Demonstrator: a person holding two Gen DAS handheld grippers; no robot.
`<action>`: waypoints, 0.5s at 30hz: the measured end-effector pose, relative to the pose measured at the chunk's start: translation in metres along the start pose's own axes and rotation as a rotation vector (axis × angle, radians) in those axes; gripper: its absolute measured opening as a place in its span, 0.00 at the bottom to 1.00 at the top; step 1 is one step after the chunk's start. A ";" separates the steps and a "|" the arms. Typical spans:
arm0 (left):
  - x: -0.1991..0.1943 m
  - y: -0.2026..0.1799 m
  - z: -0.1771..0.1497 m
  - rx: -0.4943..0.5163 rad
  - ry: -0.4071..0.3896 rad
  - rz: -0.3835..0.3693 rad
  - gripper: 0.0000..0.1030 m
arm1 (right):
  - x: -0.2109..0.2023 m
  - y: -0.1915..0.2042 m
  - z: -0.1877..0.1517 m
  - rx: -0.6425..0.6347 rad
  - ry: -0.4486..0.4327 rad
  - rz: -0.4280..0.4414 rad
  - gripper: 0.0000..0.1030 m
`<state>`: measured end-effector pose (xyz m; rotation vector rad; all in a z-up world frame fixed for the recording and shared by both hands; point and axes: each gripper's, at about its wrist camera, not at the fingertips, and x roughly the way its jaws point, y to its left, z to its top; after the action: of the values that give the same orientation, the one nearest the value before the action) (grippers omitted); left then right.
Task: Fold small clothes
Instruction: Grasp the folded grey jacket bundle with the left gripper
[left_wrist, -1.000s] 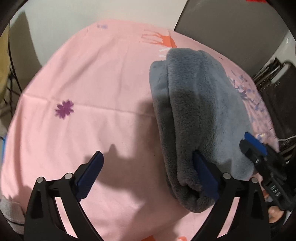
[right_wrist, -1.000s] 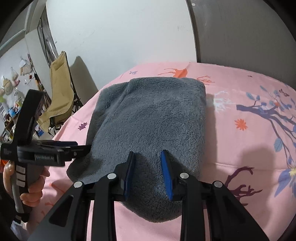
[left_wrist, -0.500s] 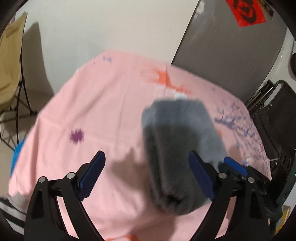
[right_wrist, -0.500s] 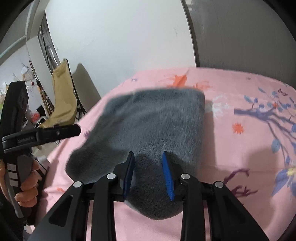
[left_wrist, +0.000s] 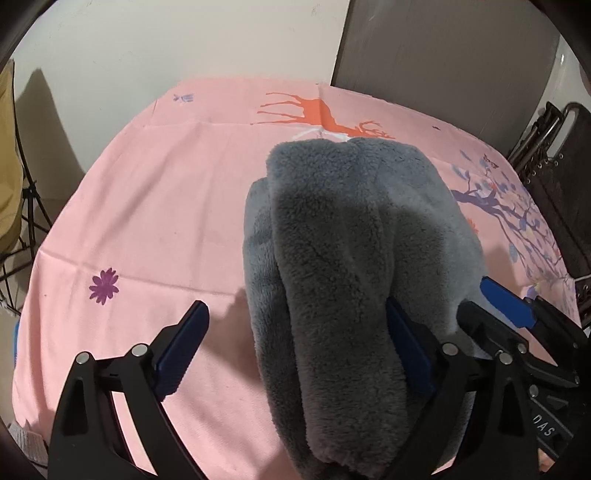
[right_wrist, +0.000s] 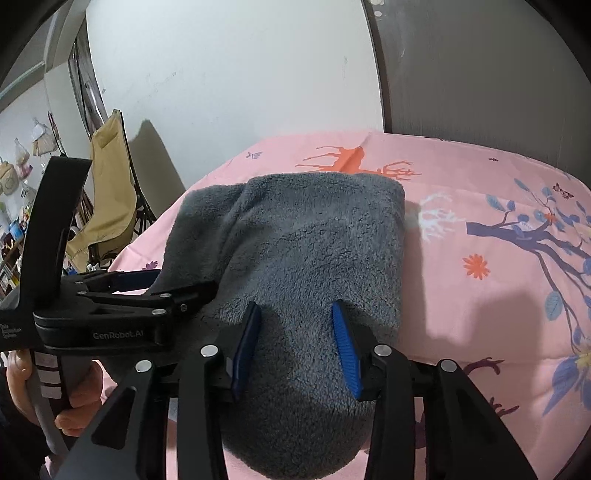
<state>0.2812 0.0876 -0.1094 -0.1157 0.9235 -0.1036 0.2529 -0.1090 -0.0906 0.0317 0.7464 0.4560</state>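
Left gripper (left_wrist: 295, 350): jaws spread wide; the folded grey fleece garment (left_wrist: 351, 277) lies between them, its near end over the right-hand blue pad, the left-hand pad standing clear of the cloth above the sheet. It grips nothing.
Left gripper from the other camera (right_wrist: 155, 284): a black body marked "GenRobot.AI", its fingers reaching in against the left edge of the fleece, held by a hand (right_wrist: 77, 391) on the grey handle.
Right gripper (right_wrist: 295, 347): jaws partly apart, the blue ribbed pads pressing down into the near end of the fleece, a band of pile between them; whether they pinch a fold I cannot tell.
Right gripper from the left camera (left_wrist: 506, 310): at the garment's right side, one blue pad showing beside the cloth.
Grey fleece garment (right_wrist: 314, 258): folded into a long thick bundle, lying lengthwise away from the cameras, far end just short of the orange deer print (left_wrist: 317, 110).
Pink sheet (left_wrist: 147, 192): under everything, printed with a purple flower (left_wrist: 104, 286) and a blue-leaved branch (right_wrist: 535, 240).
Beyond: a tan folding chair (right_wrist: 107, 184) by the white wall (right_wrist: 229, 74).
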 end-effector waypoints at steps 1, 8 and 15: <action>-0.001 -0.001 -0.001 0.005 -0.007 0.008 0.90 | 0.000 -0.002 -0.001 0.015 -0.004 0.009 0.40; -0.002 -0.004 -0.005 -0.011 -0.037 0.029 0.91 | -0.001 -0.002 -0.005 0.033 -0.026 0.001 0.41; -0.001 0.009 -0.006 -0.093 -0.004 -0.023 0.95 | -0.008 -0.005 -0.005 0.073 -0.019 0.024 0.43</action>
<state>0.2766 0.0965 -0.1135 -0.2133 0.9229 -0.0818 0.2466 -0.1178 -0.0905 0.1134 0.7443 0.4511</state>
